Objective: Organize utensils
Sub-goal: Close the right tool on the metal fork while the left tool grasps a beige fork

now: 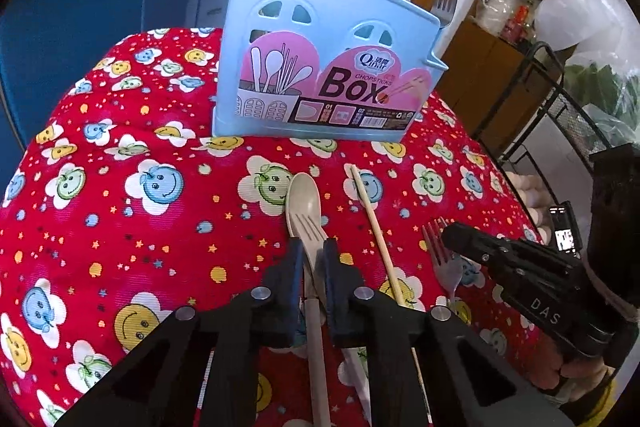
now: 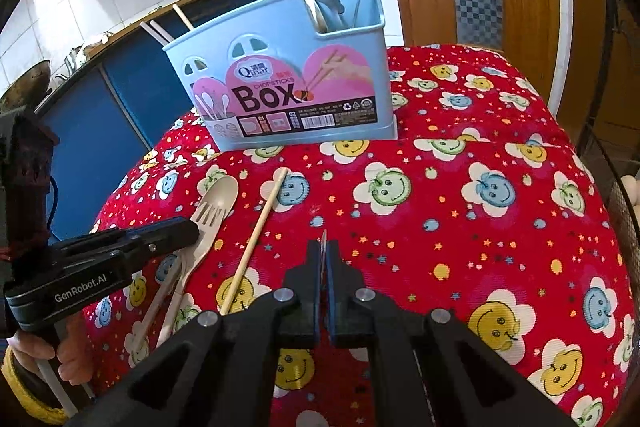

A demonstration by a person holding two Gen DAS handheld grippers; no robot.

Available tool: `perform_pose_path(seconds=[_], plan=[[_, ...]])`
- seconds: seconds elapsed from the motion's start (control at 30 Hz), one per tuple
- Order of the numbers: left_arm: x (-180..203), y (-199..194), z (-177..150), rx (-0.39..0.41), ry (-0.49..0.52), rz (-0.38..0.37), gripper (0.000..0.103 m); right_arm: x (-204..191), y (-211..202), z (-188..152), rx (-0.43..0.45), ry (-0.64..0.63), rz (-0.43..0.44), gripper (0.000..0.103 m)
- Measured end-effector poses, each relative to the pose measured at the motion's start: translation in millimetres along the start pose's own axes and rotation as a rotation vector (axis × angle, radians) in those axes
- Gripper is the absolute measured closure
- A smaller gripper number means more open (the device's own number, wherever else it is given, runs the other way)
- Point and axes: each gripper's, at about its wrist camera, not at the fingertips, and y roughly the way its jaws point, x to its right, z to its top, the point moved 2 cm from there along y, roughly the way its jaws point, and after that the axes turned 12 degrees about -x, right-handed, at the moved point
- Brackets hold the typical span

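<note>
Red smiley-print cloth covers the bench (image 1: pixel 120 227), with the blue chopsticks box (image 1: pixel 320 67) at its far side already holding forks and chopsticks. Near its front lie a loose chopstick (image 1: pixel 374 223) and a beige spoon and fork (image 1: pixel 306 223) stacked together, whose handles the left hand-held gripper (image 1: pixel 312 247) is clenched around. The right hand-held gripper (image 2: pixel 323 251) is clamped on a metal fork (image 1: pixel 440 255); each should lift straight up, tilt upright, and lower handle-first into the matching compartment.
</note>
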Motion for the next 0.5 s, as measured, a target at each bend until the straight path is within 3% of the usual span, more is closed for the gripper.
perform_pose_path(seconds=[0.5], plan=[[-19.9,-24.5,-6.6,0.034,-0.077,-0.035,0.1,12.9,6.5,-0.5,-0.059,0.065,0.056,0.091]])
